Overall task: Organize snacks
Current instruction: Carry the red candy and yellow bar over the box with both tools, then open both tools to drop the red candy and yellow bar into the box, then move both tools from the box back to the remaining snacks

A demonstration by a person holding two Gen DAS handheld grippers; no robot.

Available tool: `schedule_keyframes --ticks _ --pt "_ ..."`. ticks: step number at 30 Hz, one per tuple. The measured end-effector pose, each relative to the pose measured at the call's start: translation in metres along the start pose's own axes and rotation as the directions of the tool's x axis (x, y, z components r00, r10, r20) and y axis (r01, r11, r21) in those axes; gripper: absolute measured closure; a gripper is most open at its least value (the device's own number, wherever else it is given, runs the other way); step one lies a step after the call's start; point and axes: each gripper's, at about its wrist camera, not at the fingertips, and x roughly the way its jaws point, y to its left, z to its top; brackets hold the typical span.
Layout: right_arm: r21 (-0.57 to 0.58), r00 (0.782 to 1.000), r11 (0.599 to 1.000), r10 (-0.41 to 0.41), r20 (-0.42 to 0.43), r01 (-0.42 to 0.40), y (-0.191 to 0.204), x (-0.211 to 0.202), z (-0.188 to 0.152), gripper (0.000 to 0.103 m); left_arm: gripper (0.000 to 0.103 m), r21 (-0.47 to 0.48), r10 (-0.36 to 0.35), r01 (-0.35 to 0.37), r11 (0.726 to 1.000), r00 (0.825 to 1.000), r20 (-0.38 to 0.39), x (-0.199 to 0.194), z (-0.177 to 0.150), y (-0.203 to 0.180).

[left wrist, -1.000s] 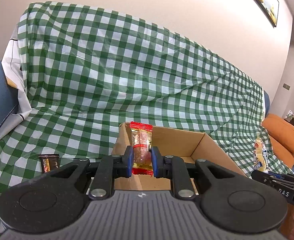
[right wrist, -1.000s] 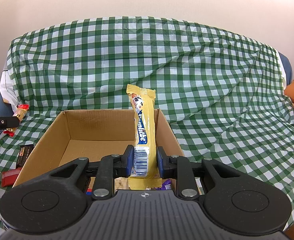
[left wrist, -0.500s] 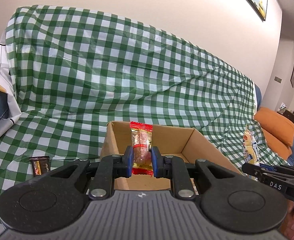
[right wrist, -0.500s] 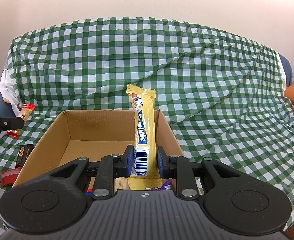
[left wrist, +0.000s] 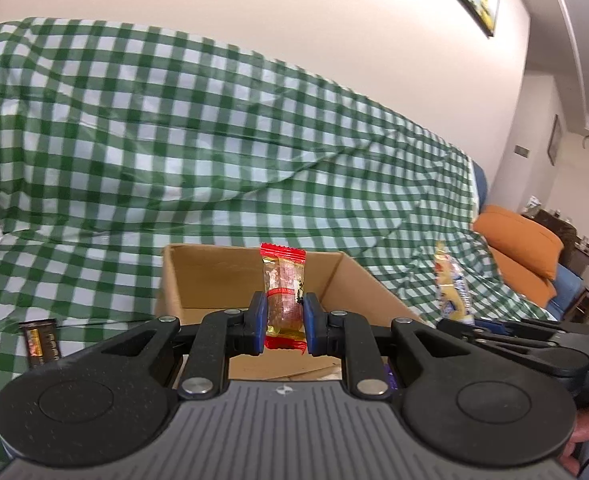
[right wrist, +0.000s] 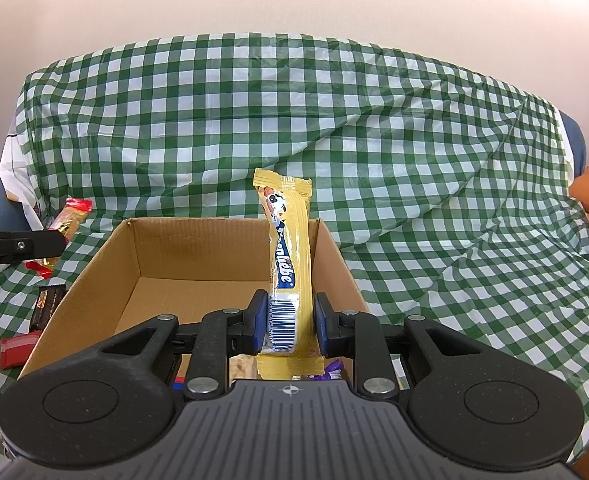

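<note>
Holding two snacks above cardboard box (right wrist: 230,256): left claw (left wrist: 281,322) is clamped on crinkly red-ended candy (left wrist: 283,280), right claw (right wrist: 288,322) on glossy yellow bar (right wrist: 288,264). Wrappers already lie in box at 6 o'clock; dark bar (right wrist: 46,304) & red pack (right wrist: 14,350) are left on checked cloth (right wrist: 414,200) at 9 o'clock.

My own body hides the near end of the box (right wrist: 94,276). The purple wrappers (right wrist: 328,372) inside barely peek out, brand unreadable.
</note>
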Motion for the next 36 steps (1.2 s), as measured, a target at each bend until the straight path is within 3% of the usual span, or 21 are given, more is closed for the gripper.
schedule_keyframes --ticks 9,11,13,17,19,24,29,31,34,36 --pt "-0.023 1.0 1.0 0.014 0.002 -0.014 -0.003 0.003 0.001 0.077 0.082 0.026 -0.054 0.055 0.998 0.998 -0.018 0.008 -0.006 -0.018" --pt "-0.029 1.0 0.999 0.017 0.002 -0.017 -0.003 0.004 0.001 0.077 0.077 0.036 -0.073 0.075 0.997 0.996 -0.054 0.013 -0.01 -0.02" --pt "-0.029 1.0 0.999 0.016 0.002 -0.016 -0.004 0.005 0.001 0.077 0.064 0.048 -0.069 0.072 0.996 0.996 -0.057 0.014 -0.012 -0.021" --pt "-0.006 1.0 1.0 0.014 -0.004 -0.014 -0.005 0.006 0.002 0.059 0.064 0.037 -0.062 0.064 0.997 0.997 -0.052 0.012 -0.013 -0.017" --pt "0.0 1.0 1.0 0.014 -0.005 -0.014 -0.005 0.007 0.003 0.057 0.064 0.032 -0.054 0.056 0.998 0.997 -0.057 0.011 -0.013 -0.013" --pt "-0.019 1.0 0.999 0.028 -0.01 -0.028 0.002 0.011 0.004 0.056 0.064 0.056 0.015 -0.008 0.998 0.994 -0.111 0.012 -0.016 -0.003" --pt "-0.045 0.999 0.998 0.047 -0.007 -0.047 0.016 0.006 0.002 0.056 0.064 -0.021 0.05 -0.054 0.998 0.987 -0.151 0.005 -0.011 0.021" --pt "-0.048 0.998 0.997 0.057 -0.004 -0.057 0.021 0.006 0.003 0.056 0.064 -0.073 0.036 -0.055 0.996 0.971 -0.236 0.011 0.001 0.036" --pt "-0.048 0.996 0.995 0.085 0.003 -0.085 0.032 0.002 0.005 0.056 0.064 0.052 0.125 -0.114 0.992 0.941 -0.316 0.021 0.028 0.045" --pt "-0.057 0.994 0.993 0.105 0.013 -0.104 0.041 0.0 0.006 0.057 0.064 0.095 0.16 -0.138 0.986 0.945 -0.287 0.022 0.044 0.056"
